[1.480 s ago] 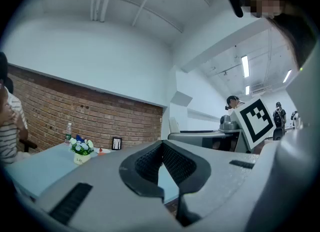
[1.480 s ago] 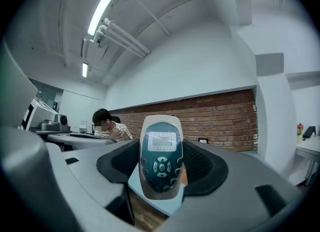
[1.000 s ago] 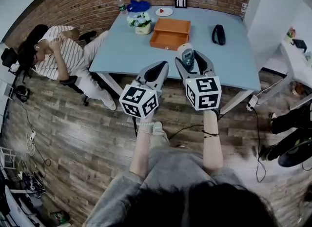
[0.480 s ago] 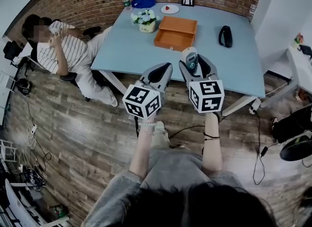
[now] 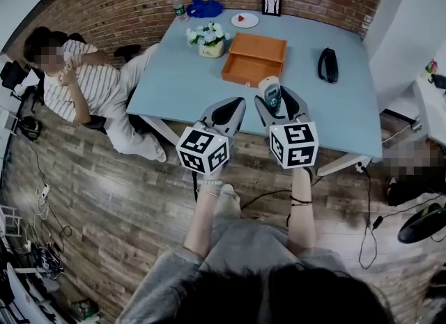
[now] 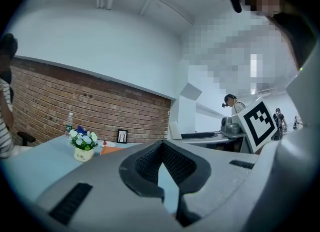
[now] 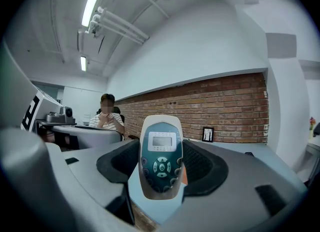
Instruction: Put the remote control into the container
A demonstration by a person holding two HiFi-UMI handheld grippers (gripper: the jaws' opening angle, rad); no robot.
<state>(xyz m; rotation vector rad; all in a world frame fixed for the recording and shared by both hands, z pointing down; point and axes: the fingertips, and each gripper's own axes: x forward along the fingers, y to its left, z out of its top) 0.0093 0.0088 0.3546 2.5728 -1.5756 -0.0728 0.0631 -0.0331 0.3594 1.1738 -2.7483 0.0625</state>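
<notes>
Gripping the one remote control (image 7: 161, 156) by its lower sides, the right gripper (image 5: 279, 101) has its fingers spread wide around the casing. The remote's long axis runs along the fingers and its screen end juts past their tips toward the brick wall, with the button face turned up. From the head view it hangs over the near part of the blue counter (image 5: 181, 79), short of the single orange container (image 5: 254, 58), which lies open and apart from it, farther along the same line. The left gripper (image 5: 230, 110) is level just beside the right one, its fingers drawn together at the tips with nothing between them. Besides the container, the counter carries one pot of flowers (image 5: 207, 39), one water bottle (image 5: 178, 5), one blue bundle (image 5: 205, 8), one small plate (image 5: 244, 19), one framed picture (image 5: 272, 3) and one dark oblong object (image 5: 327, 65) to the right. One person in a striped top (image 5: 87, 86) sits at the counter's left end.
</notes>
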